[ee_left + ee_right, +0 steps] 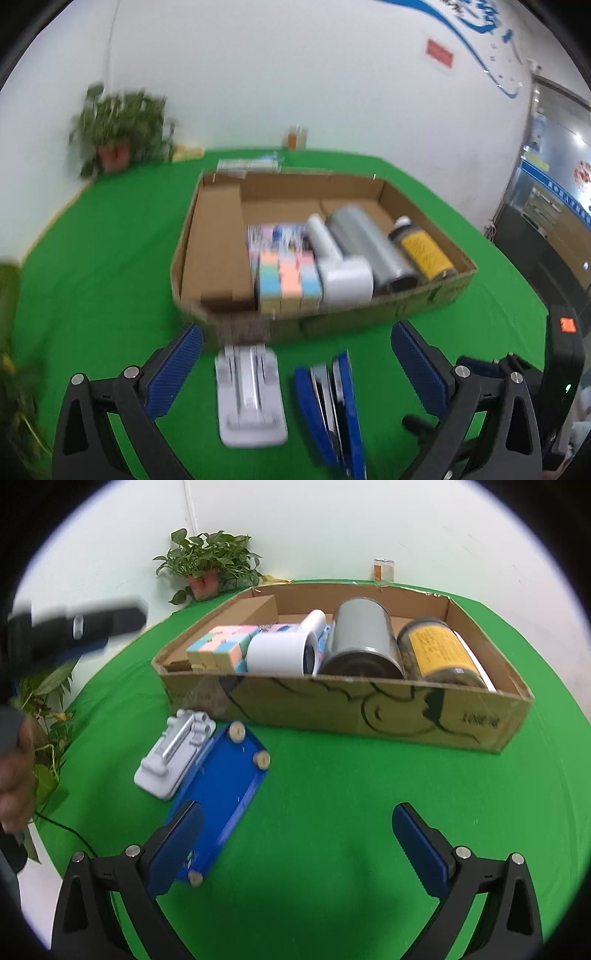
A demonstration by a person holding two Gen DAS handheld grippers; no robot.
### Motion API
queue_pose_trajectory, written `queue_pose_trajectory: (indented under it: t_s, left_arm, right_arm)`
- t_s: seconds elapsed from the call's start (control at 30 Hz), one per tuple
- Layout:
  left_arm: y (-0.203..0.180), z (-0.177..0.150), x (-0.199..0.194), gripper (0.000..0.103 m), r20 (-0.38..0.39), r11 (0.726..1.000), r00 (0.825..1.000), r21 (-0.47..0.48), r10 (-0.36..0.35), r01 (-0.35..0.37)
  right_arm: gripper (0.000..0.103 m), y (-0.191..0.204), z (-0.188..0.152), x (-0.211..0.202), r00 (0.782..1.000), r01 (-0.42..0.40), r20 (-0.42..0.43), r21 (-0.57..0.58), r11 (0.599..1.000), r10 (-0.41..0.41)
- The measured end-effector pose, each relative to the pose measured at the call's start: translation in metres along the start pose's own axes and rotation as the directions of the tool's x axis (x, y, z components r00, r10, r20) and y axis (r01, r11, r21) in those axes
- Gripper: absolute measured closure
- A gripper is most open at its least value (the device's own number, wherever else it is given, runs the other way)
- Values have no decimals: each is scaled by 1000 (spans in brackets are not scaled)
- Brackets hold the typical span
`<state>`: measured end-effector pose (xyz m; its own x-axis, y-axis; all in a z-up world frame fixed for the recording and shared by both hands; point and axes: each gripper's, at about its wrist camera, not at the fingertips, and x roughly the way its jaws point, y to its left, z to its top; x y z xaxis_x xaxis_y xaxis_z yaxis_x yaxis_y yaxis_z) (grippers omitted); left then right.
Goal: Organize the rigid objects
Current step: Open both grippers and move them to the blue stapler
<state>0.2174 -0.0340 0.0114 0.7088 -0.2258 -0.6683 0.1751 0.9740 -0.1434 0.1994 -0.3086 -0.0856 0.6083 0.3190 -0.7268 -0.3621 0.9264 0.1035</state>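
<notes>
Blue case beside left pad of my right claw; both claws wide open, empty; risk: shoving it into white holder.

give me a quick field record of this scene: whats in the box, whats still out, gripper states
surface: green cloth
box: open cardboard box
in box: pastel cube, white device, grey cylinder, yellow-label jar
outside box: white holder, blue plate, side by side
left gripper: open, holding nothing
right gripper: open, holding nothing
</notes>
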Motion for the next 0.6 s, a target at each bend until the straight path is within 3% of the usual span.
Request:
queue_pose_trajectory:
  t_s: [0.17,0.37,0.43,0.5,0.6]
  left_arm:
    - [5,-50,21,1,-196,997,979,-62,-47,35]
    - [-18,-84,40,2,-317,989,939,-105,-133,104]
    - [-25,-93,49,7,-353,983,920,-132,-170,131]
    - [-32,-98,56,21,-380,978,905,-149,-192,145]
    - [-41,-102,67,26,-405,974,889,-158,-211,160]
  right_arm:
    - [1,3,-13,-11,1000,-31,6,-22,999,31]
    - [1,14,-35,-25,987,-157,6,-97,983,159]
    - [1,21,-43,-27,983,-185,-9,-135,973,185]
    - [1,25,-49,-27,980,-199,-19,-153,968,198]
    - [1,25,-56,-28,980,-197,-22,-160,967,196]
